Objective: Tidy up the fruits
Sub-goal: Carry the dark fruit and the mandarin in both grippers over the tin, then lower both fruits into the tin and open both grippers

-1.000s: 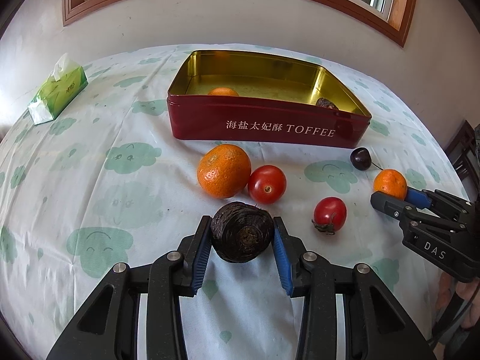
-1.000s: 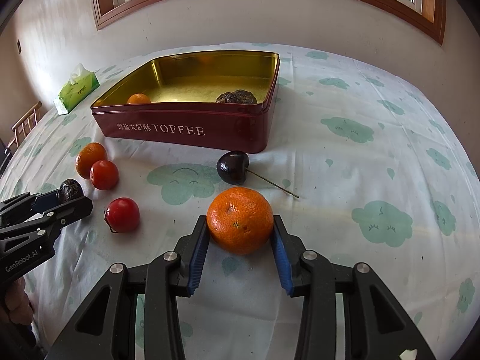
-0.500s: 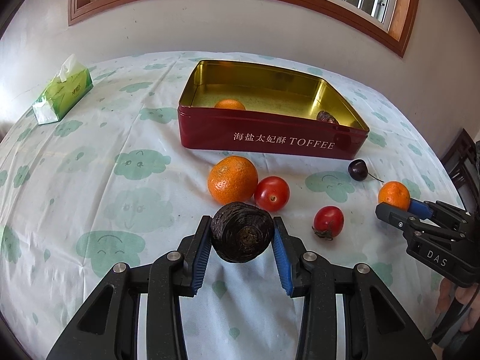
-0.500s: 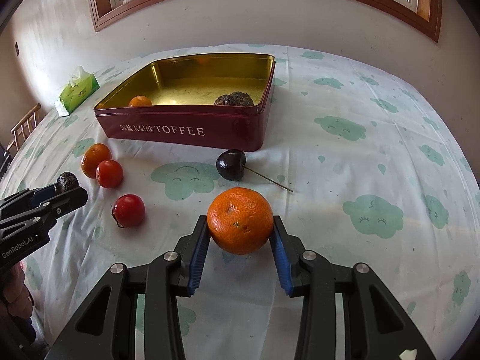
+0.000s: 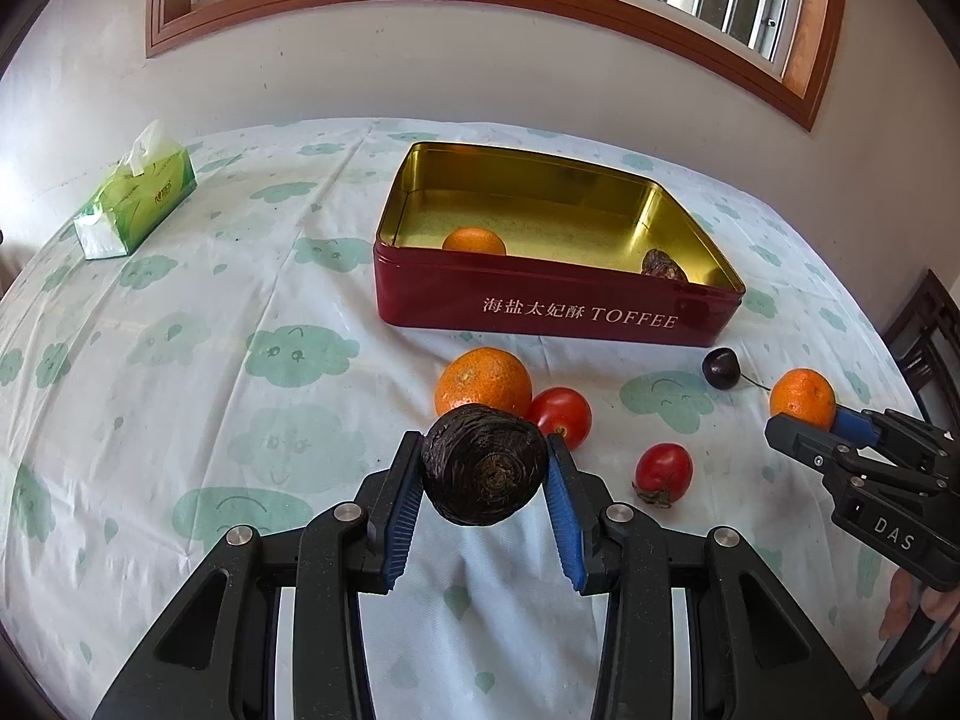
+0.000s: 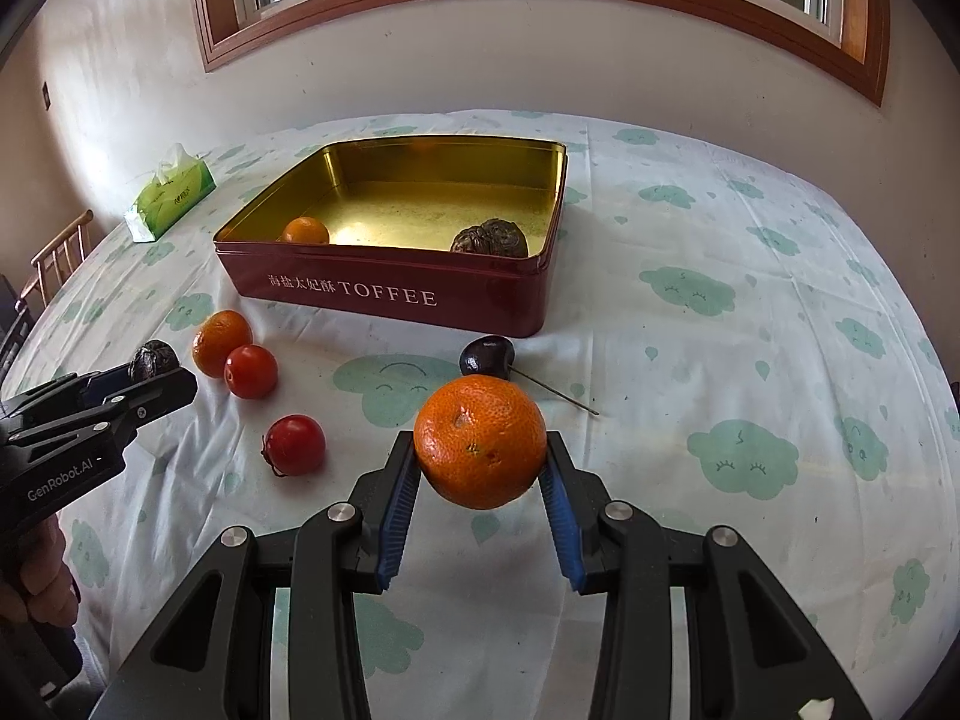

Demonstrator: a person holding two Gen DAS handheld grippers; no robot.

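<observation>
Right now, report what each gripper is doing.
Left gripper: closed on the dark brown fruit.
Right gripper: closed on the orange.

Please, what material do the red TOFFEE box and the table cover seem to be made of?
TOFFEE box: probably thin metal (tin). The inside is shiny gold and gives reflections; the outside looks like glossy red paint with printed letters, and the rim is thin and rolled.

Table cover: looks like thin cloth or a plastic sheet, matte white with printed green clouds. It shows fold lines and small wrinkles; which of the two is unclear.
</observation>
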